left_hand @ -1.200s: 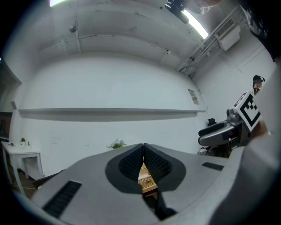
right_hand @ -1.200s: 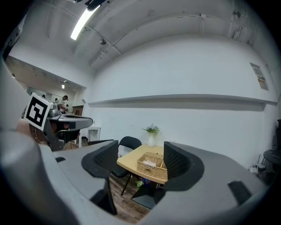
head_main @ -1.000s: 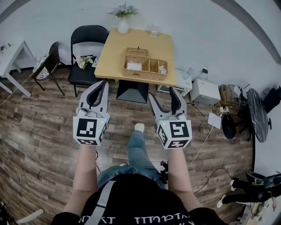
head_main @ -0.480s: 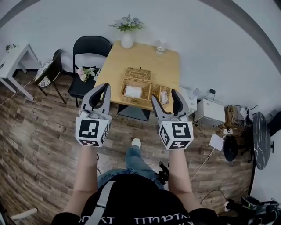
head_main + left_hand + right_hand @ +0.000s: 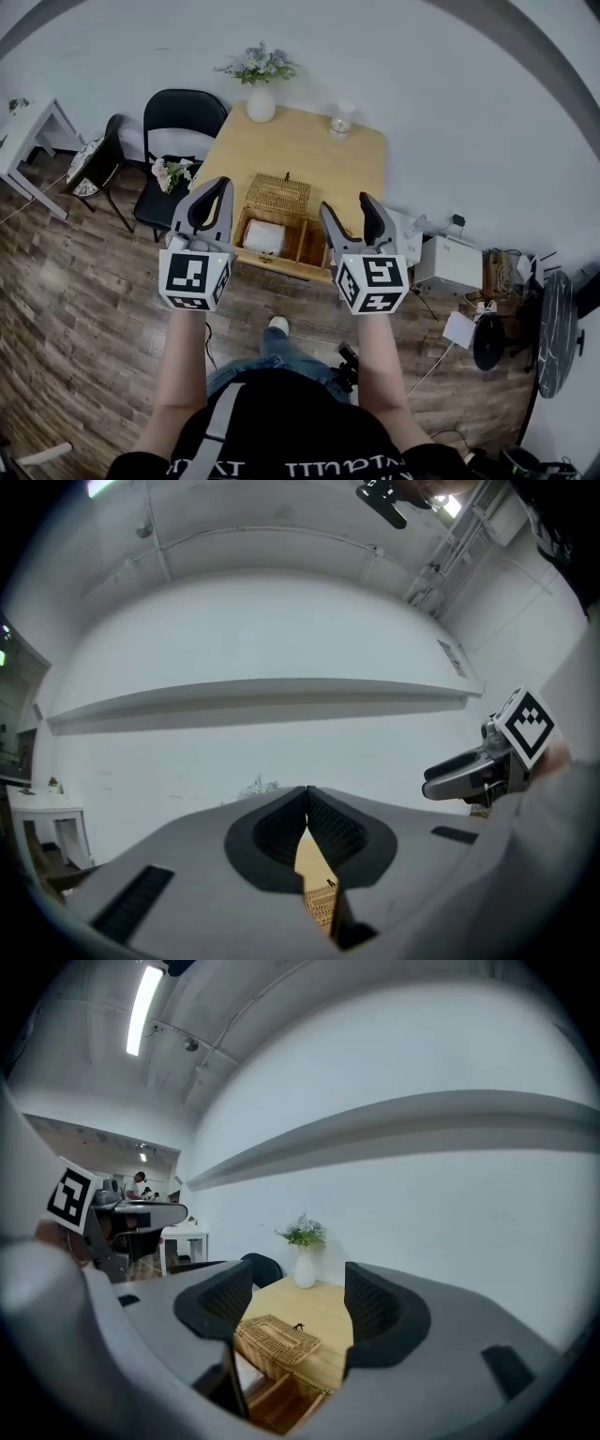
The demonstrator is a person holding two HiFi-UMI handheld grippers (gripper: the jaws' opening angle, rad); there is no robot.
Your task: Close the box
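Although both grippers are held out toward it, the wicker box at the near edge of the wooden table stands open. Its lid is thrown back on the far side, and the compartments lie bare, with something white in the left one. The left gripper is clenched on nothing. The right gripper gapes, empty. Neither appears to touch the box. By my reckoning nothing of the closing is done. Reaching the lid and swinging it forward and down over the compartments is all left. A vase stands at the table's far edge.
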